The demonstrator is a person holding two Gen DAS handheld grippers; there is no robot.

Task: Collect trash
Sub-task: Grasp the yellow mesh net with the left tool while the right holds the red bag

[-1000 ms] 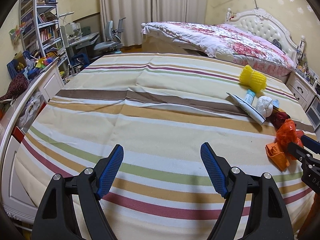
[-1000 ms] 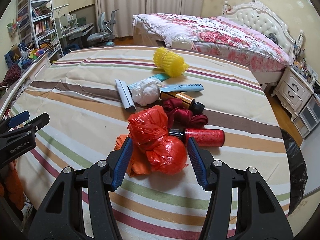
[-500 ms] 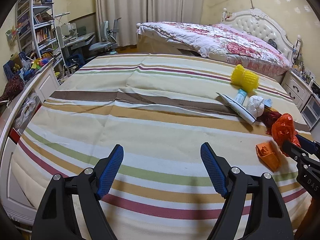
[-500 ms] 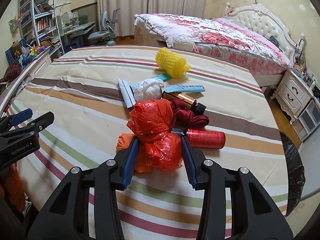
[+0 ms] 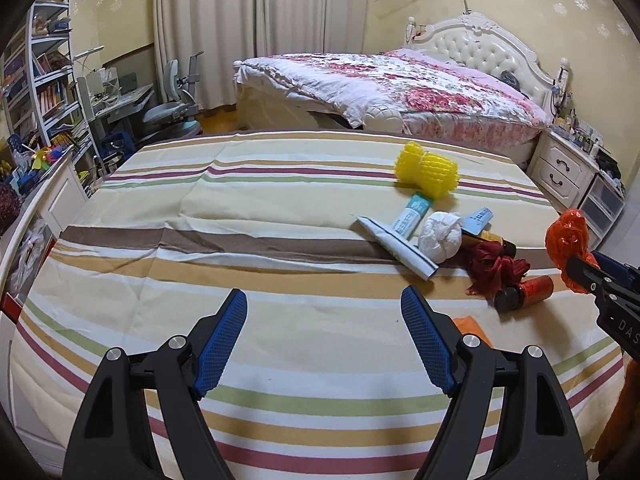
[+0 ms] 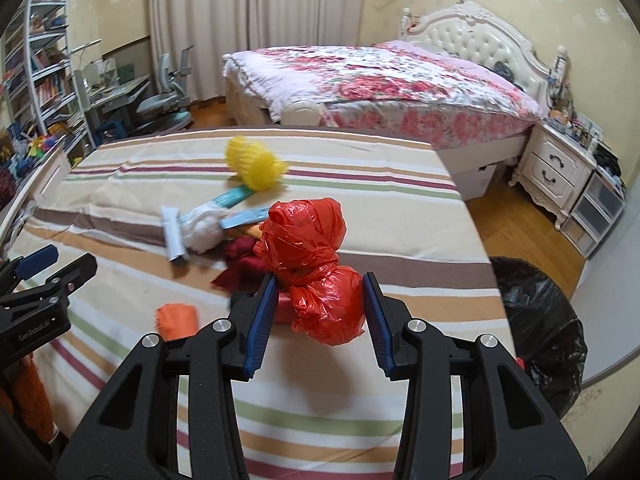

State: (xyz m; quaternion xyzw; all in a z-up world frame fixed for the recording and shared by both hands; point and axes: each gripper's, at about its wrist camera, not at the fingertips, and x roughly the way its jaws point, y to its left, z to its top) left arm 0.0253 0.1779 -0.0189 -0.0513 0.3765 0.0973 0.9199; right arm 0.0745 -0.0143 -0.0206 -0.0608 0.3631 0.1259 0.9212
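My right gripper (image 6: 320, 316) is shut on a knotted red plastic bag (image 6: 316, 264) and holds it above the striped bed cover (image 6: 360, 216); the bag also shows in the left wrist view (image 5: 568, 240). My left gripper (image 5: 324, 336) is open and empty over the cover. Trash lies on the cover: a yellow foam net (image 5: 426, 170), a white paper wad (image 5: 440, 236), a tube (image 5: 412, 214), a dark red rag (image 5: 494, 270), a red bottle (image 5: 526, 292) and an orange scrap (image 6: 176, 320).
A black trash bag (image 6: 536, 320) stands open on the floor at the right of the bed. A second bed (image 5: 400, 88) lies behind. Nightstands (image 6: 556, 172) are at the right, shelves (image 5: 48, 88) and a desk chair (image 5: 176, 104) at the left.
My right gripper has closed on the red bag, lifted it off the cover and swung right toward the black trash bag. The orange scrap stayed on the cover. My left gripper stayed open.
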